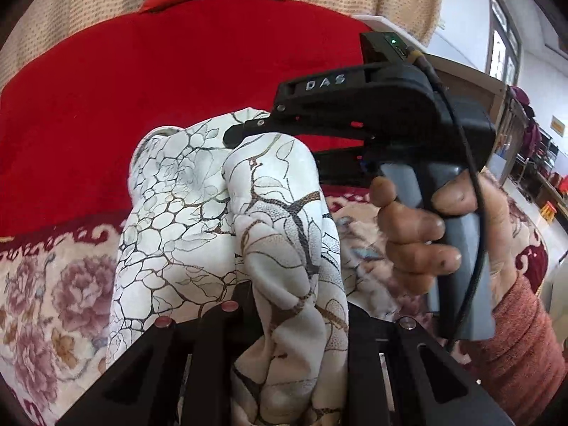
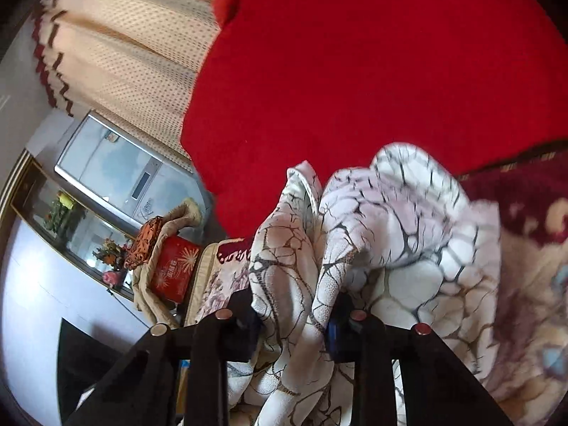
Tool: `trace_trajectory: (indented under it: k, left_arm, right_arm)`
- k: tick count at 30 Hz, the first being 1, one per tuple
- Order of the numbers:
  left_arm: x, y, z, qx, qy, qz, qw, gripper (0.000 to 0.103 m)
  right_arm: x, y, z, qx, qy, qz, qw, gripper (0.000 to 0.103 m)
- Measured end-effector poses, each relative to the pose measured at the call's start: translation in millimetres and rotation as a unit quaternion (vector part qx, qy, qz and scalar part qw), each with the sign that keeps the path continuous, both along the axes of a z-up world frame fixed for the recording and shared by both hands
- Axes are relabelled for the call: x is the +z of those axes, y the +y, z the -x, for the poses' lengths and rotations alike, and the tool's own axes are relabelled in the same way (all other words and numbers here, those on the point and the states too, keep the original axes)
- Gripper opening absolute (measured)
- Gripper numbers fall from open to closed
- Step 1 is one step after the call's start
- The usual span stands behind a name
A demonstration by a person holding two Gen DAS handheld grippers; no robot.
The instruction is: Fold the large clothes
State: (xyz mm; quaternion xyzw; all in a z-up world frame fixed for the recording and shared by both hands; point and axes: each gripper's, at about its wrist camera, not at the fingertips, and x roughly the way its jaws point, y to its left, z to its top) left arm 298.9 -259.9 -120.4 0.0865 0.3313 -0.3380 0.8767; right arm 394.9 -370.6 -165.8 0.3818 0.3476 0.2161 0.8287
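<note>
Garment: I hold a white cloth (image 1: pixel 227 234) printed with dark branching lines and flower outlines, bunched up and lifted above the bed.
My left gripper (image 1: pixel 287 323): clamped on a thick fold of the cloth, which fills the gap between the black fingers and spills down over them.
My right gripper (image 2: pixel 294 319): also clamped on the cloth (image 2: pixel 355 248); the fabric passes between its two fingers and mounds up just beyond them.
Right gripper from the left camera: its black body marked "DAS" (image 1: pixel 355 106) reaches in from the right, tip buried in the top of the bundle; my right hand (image 1: pixel 443 234) grips the grey handle, a black cable running down beside it.
Under the cloth: a floral blanket (image 1: pixel 53 291) with pink flowers and a dark red border.
Beyond: a plain red cover (image 1: pixel 159 88), then a cream dotted curtain (image 2: pixel 124 53).
Far left of the right camera: a red box (image 2: pixel 172 271) near a glass cabinet (image 2: pixel 64 220).
</note>
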Motion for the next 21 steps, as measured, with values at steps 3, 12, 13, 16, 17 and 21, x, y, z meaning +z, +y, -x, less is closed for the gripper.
trace_trajectory:
  k: [3,12,13,16,17,21]
  left_arm:
    - [-3.4,-22.8,0.3,-0.009,0.0,-0.001,1.0,0.019]
    - [-16.2,-18.4,-3.6,-0.043,0.073,0.062,0.9945,0.058]
    - [-9.7,-10.4,3.0,-0.05,0.065,0.063,0.9946,0.066]
    - [9.7,20.7,18.6,-0.064,0.036,0.068,0.995,0.069]
    - [14.8,30.3,21.3,-0.07,0.034,0.072,0.9944,0.069]
    - [34.4,88.6,7.6,-0.033,0.001,0.094,0.995,0.071]
  right_arm:
    - [5.4,-12.7,2.4,-0.019,-0.017,0.021,0.999,0.028]
    - [-73.6,-48.3,-7.6,-0.035,0.078,0.055,0.995,0.027]
    - [-78.2,-52.0,-9.1,-0.035,0.084,0.046,0.995,0.027]
    - [-82.8,-59.1,-7.9,-0.033,0.084,0.026,0.996,0.027]
    - [-85.6,-61.8,-5.7,-0.034,0.082,0.026,0.996,0.029]
    - [-100.4,-68.3,2.7,-0.037,0.085,0.014,0.996,0.041]
